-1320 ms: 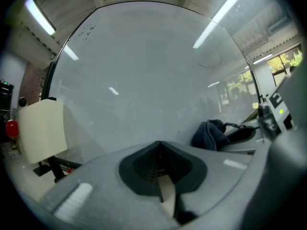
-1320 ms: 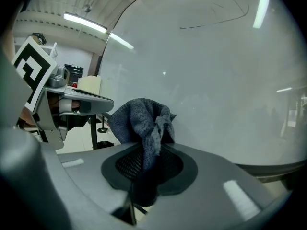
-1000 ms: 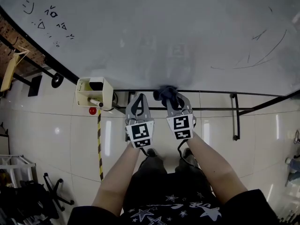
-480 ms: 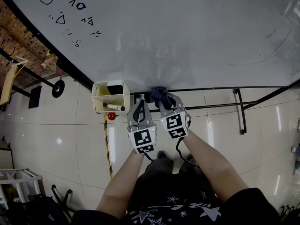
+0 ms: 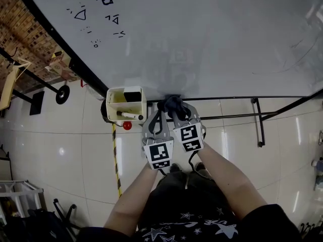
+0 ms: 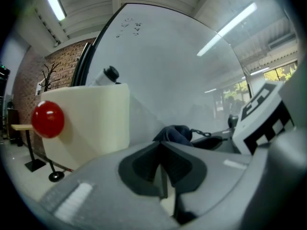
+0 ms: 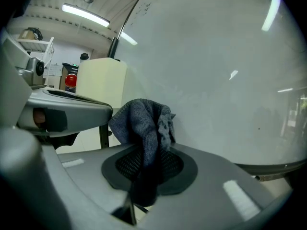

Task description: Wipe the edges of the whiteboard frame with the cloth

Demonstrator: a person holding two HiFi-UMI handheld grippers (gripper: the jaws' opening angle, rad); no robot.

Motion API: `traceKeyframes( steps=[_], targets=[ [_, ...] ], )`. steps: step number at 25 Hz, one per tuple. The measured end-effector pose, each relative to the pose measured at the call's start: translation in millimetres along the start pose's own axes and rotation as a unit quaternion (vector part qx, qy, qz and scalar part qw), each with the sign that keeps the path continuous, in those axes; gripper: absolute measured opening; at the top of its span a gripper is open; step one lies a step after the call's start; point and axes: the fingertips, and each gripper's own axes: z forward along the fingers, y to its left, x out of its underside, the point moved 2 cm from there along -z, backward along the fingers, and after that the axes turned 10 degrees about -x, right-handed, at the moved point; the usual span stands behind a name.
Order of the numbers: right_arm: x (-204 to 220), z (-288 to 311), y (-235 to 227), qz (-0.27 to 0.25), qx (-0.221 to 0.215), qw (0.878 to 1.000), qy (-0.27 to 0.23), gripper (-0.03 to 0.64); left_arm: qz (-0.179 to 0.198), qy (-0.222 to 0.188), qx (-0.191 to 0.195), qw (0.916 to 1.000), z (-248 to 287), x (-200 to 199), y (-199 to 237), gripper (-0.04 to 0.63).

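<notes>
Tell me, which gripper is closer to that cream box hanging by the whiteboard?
Left. The left gripper sits just beside the cream box. The right gripper, clamping the cloth at the lower edge of the whiteboard, lies beyond the left one, farther away.

I am holding the cloth between the jaws of my right gripper, up against the bottom edge of the whiteboard. My left gripper is hanging just beside it on the left, jaws together on nothing. The marker box is sitting on that same edge, just left of both.
</notes>
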Motion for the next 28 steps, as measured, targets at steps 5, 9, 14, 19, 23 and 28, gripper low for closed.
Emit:
traceKeyframes(
  steps=[5,9,14,19,23,28],
  targets=[
    [-29.1,-26.6,-1.3,-0.014,-0.013,0.999,-0.045,0.06,-0.002,-0.027,-0.006,0.9996,-21.7,-26.0,-7.3,0.003],
    [-71.1,-50.2,-0.5,-0.04,-0.03,0.994,-0.096,0.06,0.007,-0.039,-0.037,0.9985,-38.7,-56.9,0.5,0.003],
    [-135.8,-69.1,17.6,-0.069,-0.074,0.982,-0.161,0.06,0.034,-0.066,-0.057,0.9956,-53.3,-103.5,25.0,0.003],
    [-195.3,-68.9,44.2,-0.097,-0.089,0.972,-0.193,0.06,0.046,-0.101,-0.111,0.9876,-56.5,-144.3,75.1,0.003],
    [-229.1,-54.9,68.7,-0.105,-0.088,0.971,-0.197,0.06,0.053,-0.107,-0.119,0.9858,-55.4,-160.2,112.4,0.003],
    [-266.0,-27.7,115.8,-0.104,-0.09,0.967,-0.216,0.058,0.053,-0.114,-0.123,0.9845,-52.1,-155.7,177.6,0.003]
  ],
)
